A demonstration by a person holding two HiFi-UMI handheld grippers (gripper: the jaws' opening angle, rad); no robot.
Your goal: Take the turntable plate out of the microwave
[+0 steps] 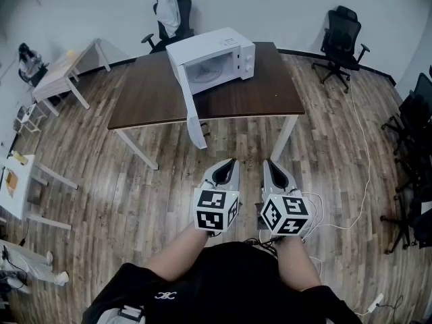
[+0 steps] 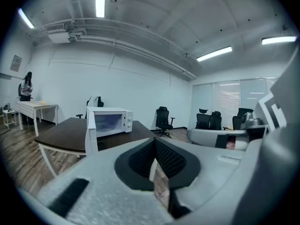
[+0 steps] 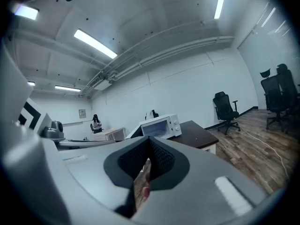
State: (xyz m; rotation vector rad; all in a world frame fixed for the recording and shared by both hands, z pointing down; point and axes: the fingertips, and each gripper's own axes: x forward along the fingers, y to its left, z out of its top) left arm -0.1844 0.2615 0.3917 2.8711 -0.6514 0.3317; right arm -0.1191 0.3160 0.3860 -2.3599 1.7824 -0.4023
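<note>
A white microwave (image 1: pixel 237 48) stands at the back of a dark brown table (image 1: pixel 152 93), well ahead of me. Its door (image 1: pixel 192 108) hangs wide open toward me. Inside the cavity a pale glass turntable plate (image 1: pixel 206 72) shows faintly. The microwave (image 2: pixel 119 120) also appears small and far off in the left gripper view, and the microwave (image 3: pixel 164 125) in the right gripper view. My left gripper (image 1: pixel 231 161) and right gripper (image 1: pixel 267 162) are held side by side close to my body, over the floor and short of the table. Both have their jaws together with nothing between them.
Black office chairs stand behind the table (image 1: pixel 172 15) and at the right (image 1: pixel 341 39). Small white tables (image 1: pixel 61 73) line the left side. A white cable (image 1: pixel 358 147) runs over the wooden floor at the right. A person (image 2: pixel 26 90) stands far off at the left.
</note>
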